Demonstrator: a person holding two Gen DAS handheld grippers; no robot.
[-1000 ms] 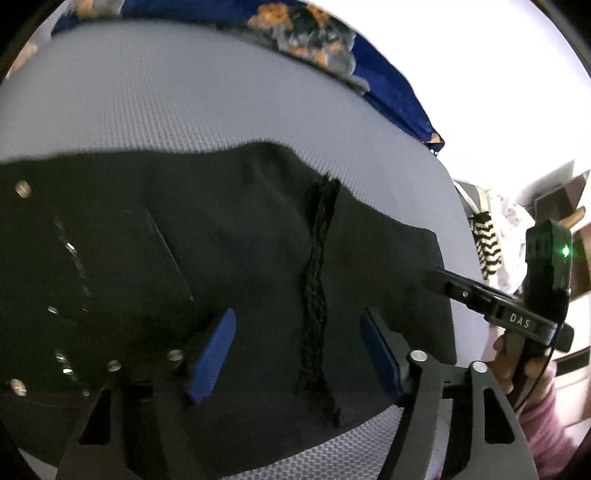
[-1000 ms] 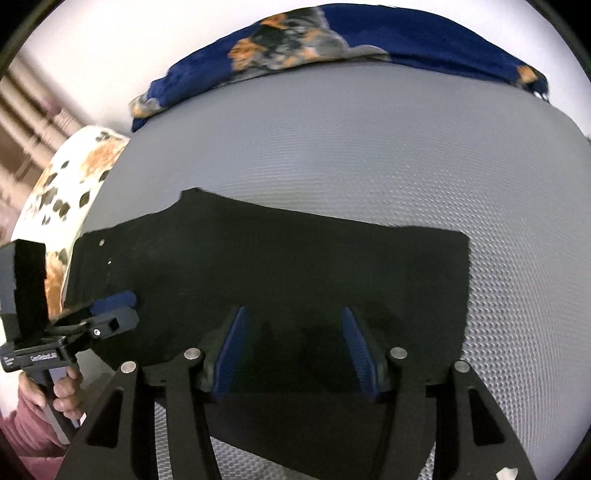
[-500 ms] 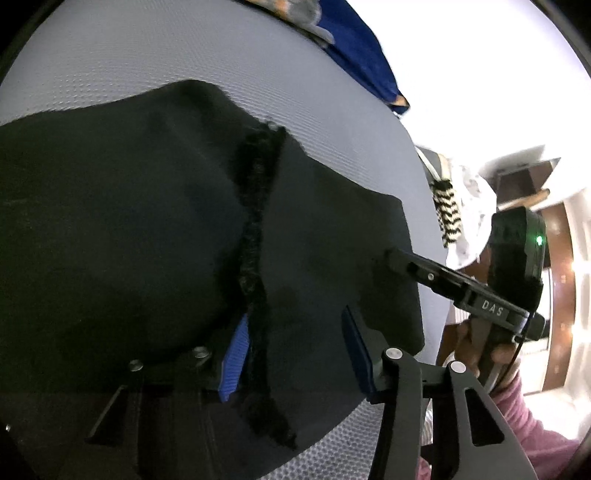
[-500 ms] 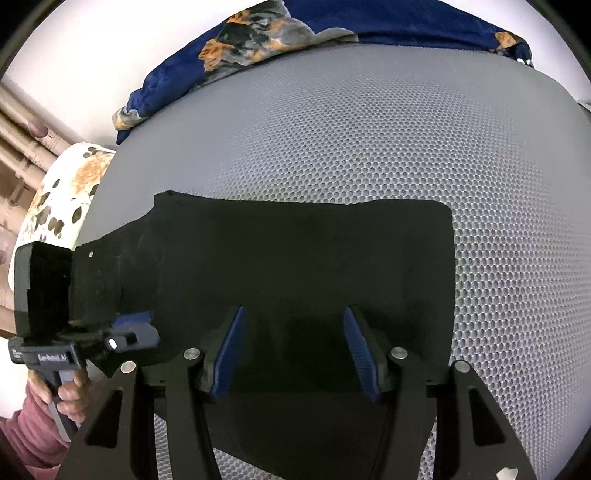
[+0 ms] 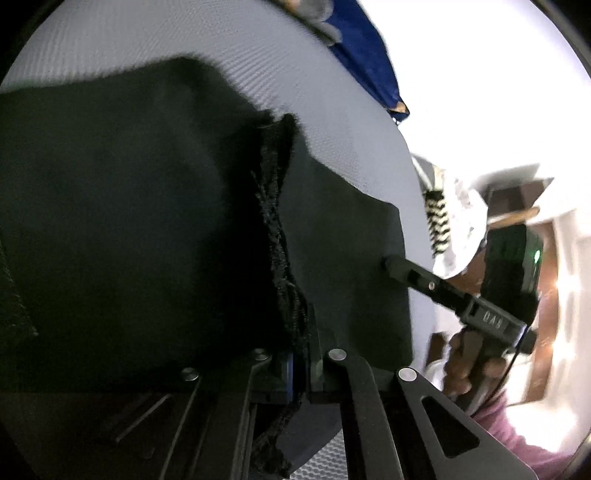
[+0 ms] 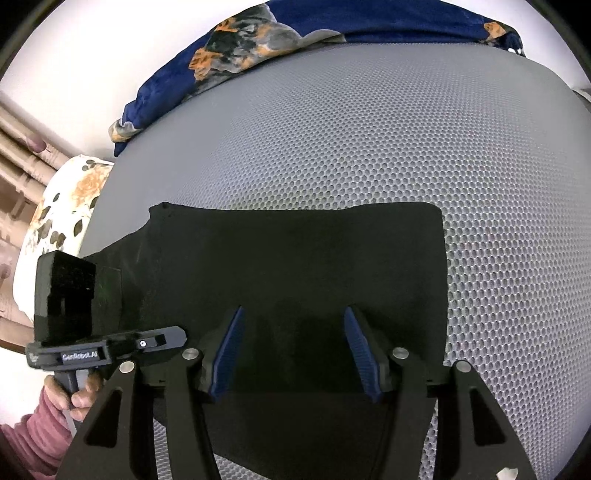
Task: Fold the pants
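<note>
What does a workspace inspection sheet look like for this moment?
Surface: grey mesh mattress, mostly bare.
Job's things: black pants lying flat, frayed seam raised.
Clutter: blue floral blanket at far edge; floral pillow at the side.
Grippers: left gripper has just closed on the seam; right gripper open over the pants.
Cables: thin black lead at the right gripper's handle.
Surroundings: white wall, wooden furniture.

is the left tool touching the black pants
Touching. In the left wrist view the left tool has just closed, and its blue pads pinch the frayed seam of the black pants between them.
</note>
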